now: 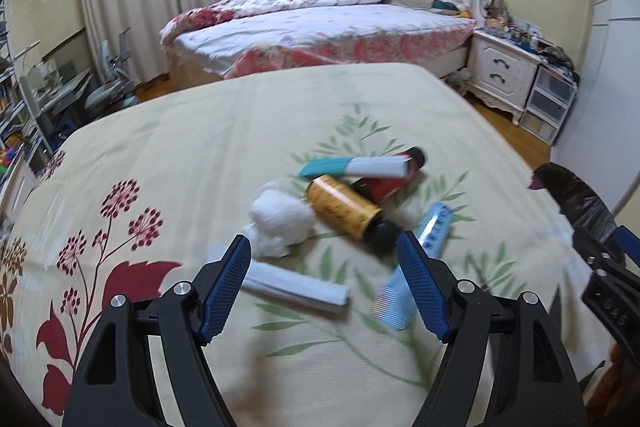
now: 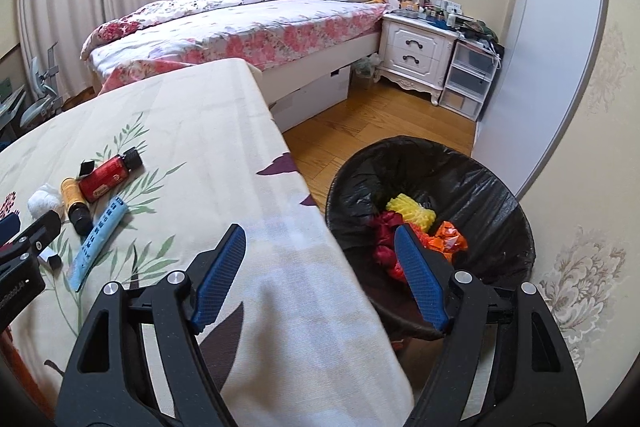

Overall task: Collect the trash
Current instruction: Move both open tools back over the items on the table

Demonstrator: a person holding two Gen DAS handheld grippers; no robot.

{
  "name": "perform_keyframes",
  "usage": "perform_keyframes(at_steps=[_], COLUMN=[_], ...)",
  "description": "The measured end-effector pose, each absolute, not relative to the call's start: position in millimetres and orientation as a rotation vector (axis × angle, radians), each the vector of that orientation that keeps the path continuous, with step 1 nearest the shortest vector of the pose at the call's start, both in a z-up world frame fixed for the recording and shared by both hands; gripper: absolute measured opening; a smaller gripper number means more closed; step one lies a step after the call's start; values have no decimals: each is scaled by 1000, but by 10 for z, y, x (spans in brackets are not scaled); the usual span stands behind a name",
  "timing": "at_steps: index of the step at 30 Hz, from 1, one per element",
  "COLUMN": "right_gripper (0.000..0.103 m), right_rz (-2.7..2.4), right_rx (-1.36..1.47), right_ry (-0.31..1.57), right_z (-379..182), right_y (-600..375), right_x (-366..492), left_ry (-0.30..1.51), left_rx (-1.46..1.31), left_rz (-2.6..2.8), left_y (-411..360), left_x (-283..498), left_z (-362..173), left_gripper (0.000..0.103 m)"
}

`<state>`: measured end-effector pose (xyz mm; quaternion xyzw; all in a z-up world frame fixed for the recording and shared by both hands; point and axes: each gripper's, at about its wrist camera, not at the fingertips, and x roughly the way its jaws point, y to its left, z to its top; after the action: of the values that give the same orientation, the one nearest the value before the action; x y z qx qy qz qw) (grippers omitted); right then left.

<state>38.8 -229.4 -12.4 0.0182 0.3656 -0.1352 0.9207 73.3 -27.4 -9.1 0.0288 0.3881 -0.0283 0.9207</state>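
Observation:
Trash lies on the cloth-covered table: a white tissue wad, a yellow bottle with a black cap, a red bottle, a teal-and-white tube, a light blue tube and a white tube. My left gripper is open and empty just above them. My right gripper is open and empty over the table's right edge, beside the black-lined bin, which holds yellow, red and orange scraps. The red bottle and blue tube show in the right wrist view.
A bed stands behind the table. A white nightstand and plastic drawers are at the back right. Wooden floor lies between table, bed and bin. A desk and chair stand at the left.

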Motion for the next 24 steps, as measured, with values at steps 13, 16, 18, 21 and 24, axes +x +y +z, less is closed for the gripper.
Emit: perform_keyframes(at_steps=[13,16,18,21,24], right_gripper=[75,75,75,75,75], right_rz=[-237,-230,-227,-222,-219], right_rx=[19,18,17,16,14], right_ry=[764,768,769,772,775], right_z=[-144,-158,-164,-174,-177], right_y=[-2130,-2103,-2095,-2077,-2063], right_x=[377,375,372,365,360], left_ry=[927,948,951,952,951], left_rx=[26,1,5,5,3], left_rz=[-70,-69,-64,-60,-55], left_y=[29,160,225,297,391], left_x=[730,700,654,602,539], left_z=[-267,-273,-276,-256,-250], left_gripper=[73,73,73,73,73])
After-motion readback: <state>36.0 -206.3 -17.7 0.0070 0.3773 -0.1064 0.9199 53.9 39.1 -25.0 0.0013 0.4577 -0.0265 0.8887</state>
